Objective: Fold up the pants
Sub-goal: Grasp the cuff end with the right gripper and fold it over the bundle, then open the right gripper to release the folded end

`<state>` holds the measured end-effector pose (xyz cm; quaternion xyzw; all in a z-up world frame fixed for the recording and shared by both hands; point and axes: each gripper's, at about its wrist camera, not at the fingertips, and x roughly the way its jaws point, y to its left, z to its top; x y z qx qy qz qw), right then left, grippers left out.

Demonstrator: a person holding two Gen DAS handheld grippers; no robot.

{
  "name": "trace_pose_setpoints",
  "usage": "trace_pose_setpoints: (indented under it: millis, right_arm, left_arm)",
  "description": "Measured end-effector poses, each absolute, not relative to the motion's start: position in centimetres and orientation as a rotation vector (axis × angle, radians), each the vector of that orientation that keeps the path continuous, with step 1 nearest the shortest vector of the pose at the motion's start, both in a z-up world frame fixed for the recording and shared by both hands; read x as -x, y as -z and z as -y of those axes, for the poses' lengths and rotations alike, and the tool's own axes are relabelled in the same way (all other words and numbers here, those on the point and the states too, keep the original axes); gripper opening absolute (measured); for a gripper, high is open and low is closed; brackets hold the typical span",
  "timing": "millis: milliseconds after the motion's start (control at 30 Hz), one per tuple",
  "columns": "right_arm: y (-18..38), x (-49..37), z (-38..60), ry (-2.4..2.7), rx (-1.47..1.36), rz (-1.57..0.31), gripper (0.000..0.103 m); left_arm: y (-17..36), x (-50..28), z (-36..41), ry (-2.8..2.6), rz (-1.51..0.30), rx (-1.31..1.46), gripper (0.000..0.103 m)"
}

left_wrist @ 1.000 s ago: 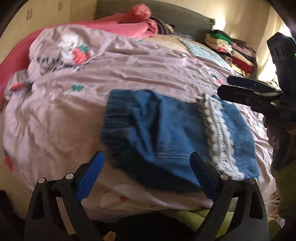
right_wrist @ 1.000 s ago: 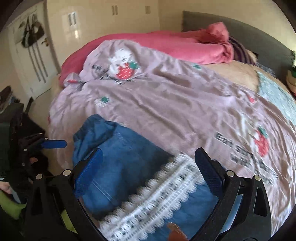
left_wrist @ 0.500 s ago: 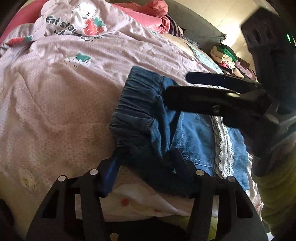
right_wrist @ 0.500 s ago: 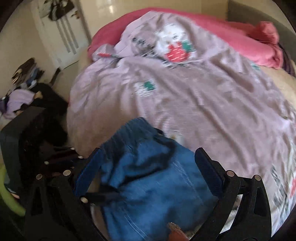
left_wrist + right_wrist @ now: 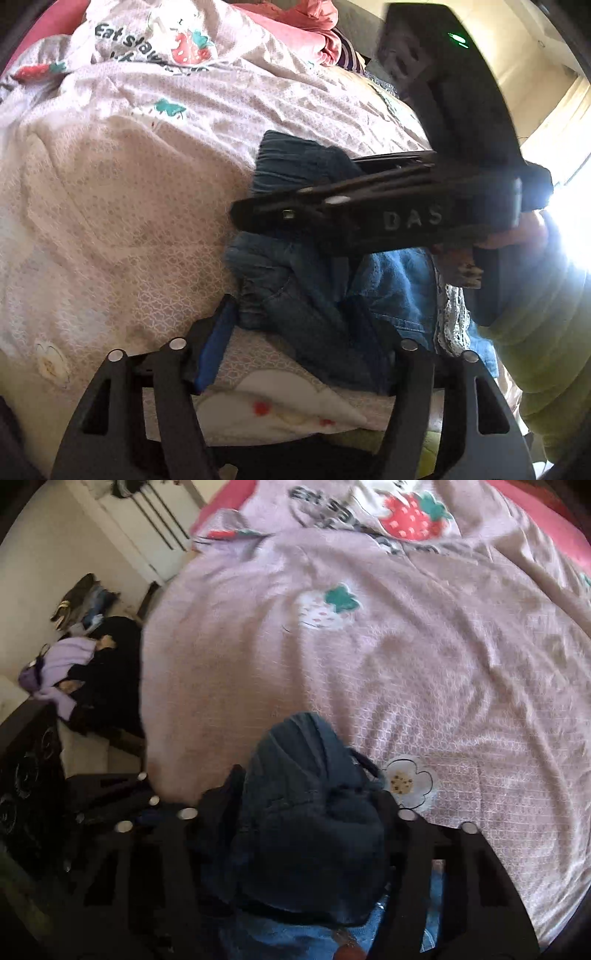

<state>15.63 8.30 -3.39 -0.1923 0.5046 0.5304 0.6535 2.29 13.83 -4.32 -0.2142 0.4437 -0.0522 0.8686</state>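
— Pink bedding is covering the whole bed (image 5: 122, 206), printed with strawberries and a line of lettering; what is sitting at the left of the scene?

— Beyond the bed's left edge, in the right wrist view, a dark heap of clothes (image 5: 107, 679) with a lilac piece on it is lying on the floor near a white door. On the bed itself, the left gripper (image 5: 295, 325) is pointing down at the near edge.

— Is it gripping anything?

— Its jaws are opening, with the near bunched corner of the denim pants (image 5: 317, 295) lying between them. The blue pad (image 5: 216, 347) on its left finger is standing just clear of the cloth, so I would call it released (the other pad is hidden behind the denim).

— And further right?

— The right gripper (image 5: 255, 218) is reaching across above the pants from the right, held by a hand in a light green sleeve (image 5: 546, 354). Its jaws are closing, and its own view is showing a dark gathered wad of the waistband pinched between the fingers.

— Where are the pants overall?

— Lying at the bed's near edge, with a white lace trim (image 5: 452, 317) towards the right.
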Motion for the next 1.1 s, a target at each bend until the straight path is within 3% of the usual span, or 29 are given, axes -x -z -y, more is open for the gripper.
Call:
trace_pose_setpoints:
  millis: [67,167,300,367,467,633,667,700,733,1000,1100]
  right_arm:
    - [1.5,-15.7,-6.5,-1.234,0.363,-1.104,0.029]
    - [-0.8,-16.1,-3.6,-1.257,0.252,-1.06,0.028]
    - [-3.7,-15.8,1.8,-1.28,0.119,-0.998,0.028]
    - [-4.4,-15.6,3.4,-1.286,0.086,-0.977,0.028]
    - [-5.5,-14.7,5.9,-1.285,0.062,-0.928,0.03]
    - [-6.3,-14.9,12.0,-1.19,-0.046,-0.889,0.047]
    - [-6.4,-14.8,13.6,-1.167,-0.065,-0.876,0.052]
    - [-6.3,-14.7,15.5,-1.118,-0.083,-0.858,0.066]
    - [-6.1,-14.7,17.0,-1.056,-0.092,-0.852,0.07]
    - [-2.1,-11.8,20.4,-0.824,-0.035,-0.953,0.071]
    - [0.7,-11.9,19.5,-0.63,0.146,-1.046,0.071]
  left_arm:
    - [3.6,-2.0,-13.9,0.115,-0.916,0.454,0.072]
    - [2.1,-1.6,-13.6,0.164,-0.887,0.46,0.083]
    - [1.0,-1.8,-11.5,0.28,-0.88,0.444,0.085]
    - [1.5,-2.4,-10.1,0.343,-0.905,0.464,0.094]
    - [1.9,-3.6,-8.1,0.431,-0.923,0.492,0.095]
    - [0.2,-4.6,-3.2,0.632,-0.894,0.518,0.094]
    - [-0.1,-4.5,-2.0,0.662,-0.896,0.487,0.094]
    - [-0.3,-4.1,-0.5,0.706,-0.9,0.447,0.094]
    - [-0.3,-3.7,1.1,0.743,-0.911,0.403,0.094]
    - [2.3,-3.6,6.8,0.742,-1.019,0.226,0.095]
    - [2.7,-3.7,7.2,0.723,-1.025,0.195,0.095]
